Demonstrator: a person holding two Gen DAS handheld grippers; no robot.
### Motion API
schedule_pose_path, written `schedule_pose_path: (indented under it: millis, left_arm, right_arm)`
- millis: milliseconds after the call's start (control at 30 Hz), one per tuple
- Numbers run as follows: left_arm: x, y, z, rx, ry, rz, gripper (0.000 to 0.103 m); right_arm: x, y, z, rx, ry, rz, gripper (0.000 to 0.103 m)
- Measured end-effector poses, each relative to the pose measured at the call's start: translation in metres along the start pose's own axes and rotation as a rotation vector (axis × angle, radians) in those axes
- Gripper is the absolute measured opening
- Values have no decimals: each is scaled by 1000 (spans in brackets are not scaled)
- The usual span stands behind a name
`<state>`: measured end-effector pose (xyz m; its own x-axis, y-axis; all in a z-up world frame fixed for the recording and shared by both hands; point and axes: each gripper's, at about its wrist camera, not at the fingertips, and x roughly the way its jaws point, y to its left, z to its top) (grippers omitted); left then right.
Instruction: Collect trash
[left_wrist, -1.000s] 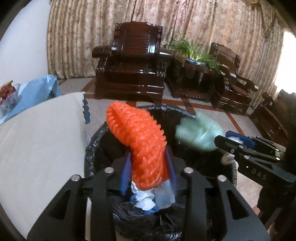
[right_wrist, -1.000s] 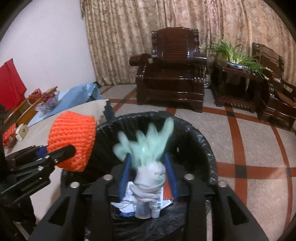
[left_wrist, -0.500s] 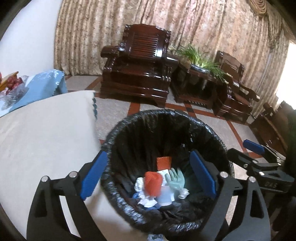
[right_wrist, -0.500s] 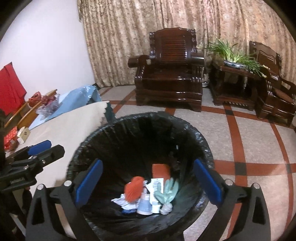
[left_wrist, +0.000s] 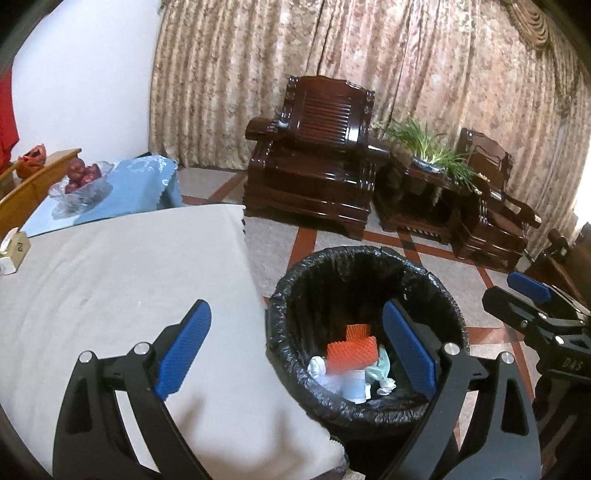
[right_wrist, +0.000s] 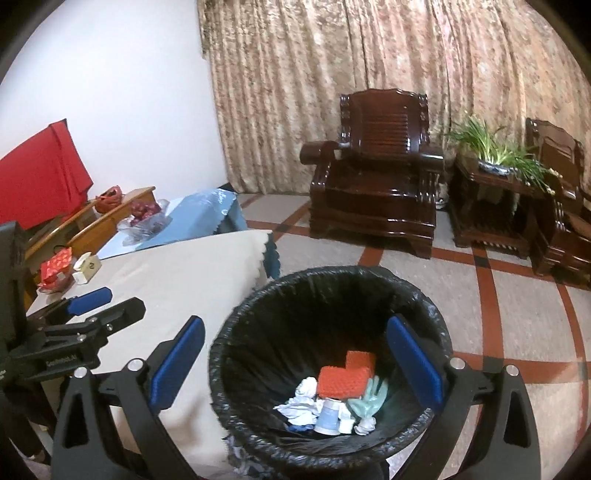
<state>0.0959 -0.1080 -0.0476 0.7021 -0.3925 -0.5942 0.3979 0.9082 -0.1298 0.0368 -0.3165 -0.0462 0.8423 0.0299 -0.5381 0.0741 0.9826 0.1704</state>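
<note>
A round bin with a black liner (left_wrist: 364, 258) (right_wrist: 332, 275) stands on the floor beside the cloth-covered table (left_wrist: 110, 280) (right_wrist: 177, 273). In it lie an orange foam net (left_wrist: 351, 355) (right_wrist: 343, 380), a pale green glove (left_wrist: 380, 367) (right_wrist: 371, 400), crumpled white paper (right_wrist: 301, 402) and a small cup (right_wrist: 328, 419). My left gripper (left_wrist: 297, 347) is open and empty, above the bin's left rim. My right gripper (right_wrist: 295, 363) is open and empty above the bin. Each gripper shows in the other's view, the right one (left_wrist: 532, 306) and the left one (right_wrist: 92, 306).
A small box (right_wrist: 86, 267) and a red packet (right_wrist: 55, 267) sit at the table's far left. A bowl of red fruit (left_wrist: 83, 177) rests on a blue cloth (left_wrist: 147, 184). Dark wooden armchairs (left_wrist: 314, 166) and a plant stand (left_wrist: 424, 184) line the curtain.
Both grippers opened and dropped the orange net and the green glove into the bin. Both have since pulled up and back, the left one toward the table.
</note>
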Motion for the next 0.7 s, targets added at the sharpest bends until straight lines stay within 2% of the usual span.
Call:
schedule_pose_path:
  millis: [400,700]
  left_arm:
    - [-46,0,0,14,-30,58,92]
    - [-66,-4,3,27,-61,79,93]
  right_arm:
    - [-29,27,7,-29,-10,39,97]
    - [-40,40,10,-44,-19,47,97]
